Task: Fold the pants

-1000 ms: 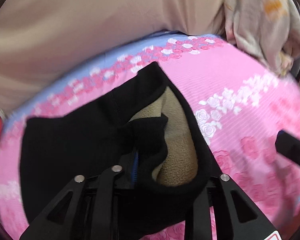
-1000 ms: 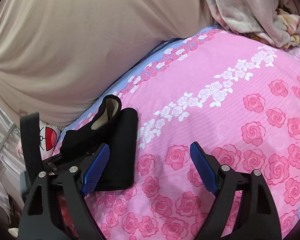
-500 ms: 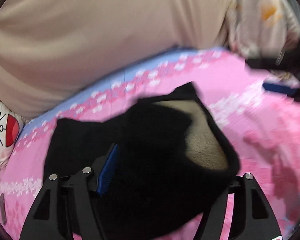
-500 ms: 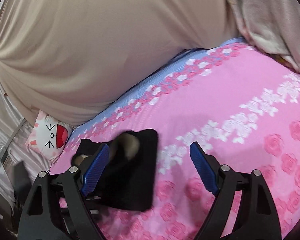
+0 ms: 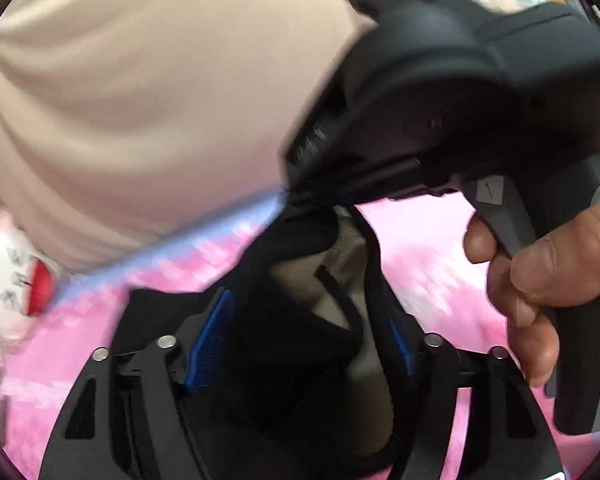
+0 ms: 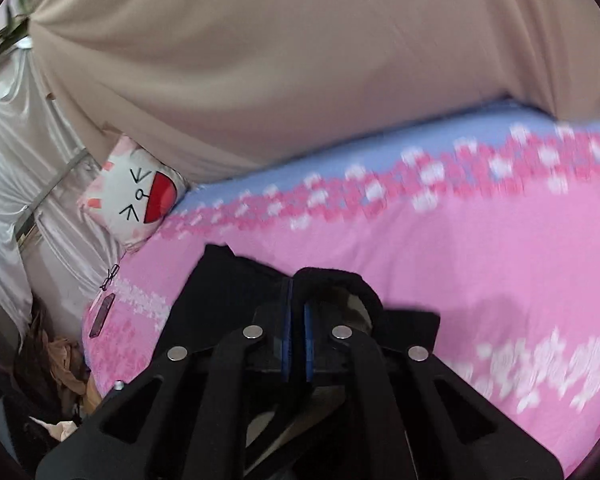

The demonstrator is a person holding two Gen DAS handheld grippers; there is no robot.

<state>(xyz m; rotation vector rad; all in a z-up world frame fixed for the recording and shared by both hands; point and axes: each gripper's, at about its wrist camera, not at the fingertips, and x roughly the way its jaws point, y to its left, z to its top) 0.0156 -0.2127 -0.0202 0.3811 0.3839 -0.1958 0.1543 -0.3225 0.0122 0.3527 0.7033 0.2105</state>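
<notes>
R gripper: pads pinched shut on black pants edge | L gripper: pads wide apart, pants bunched between them, not squeezed | pants on pink bed just ahead | risk: only one thin pinch, so if you tug fast it slips & fold flops open

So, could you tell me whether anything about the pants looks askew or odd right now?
Yes: the black pants are bunched rather than flat, with the tan fleece lining turned outward at the opening. The right gripper pinches that edge while the left gripper's jaws sit open around the fabric.
</notes>
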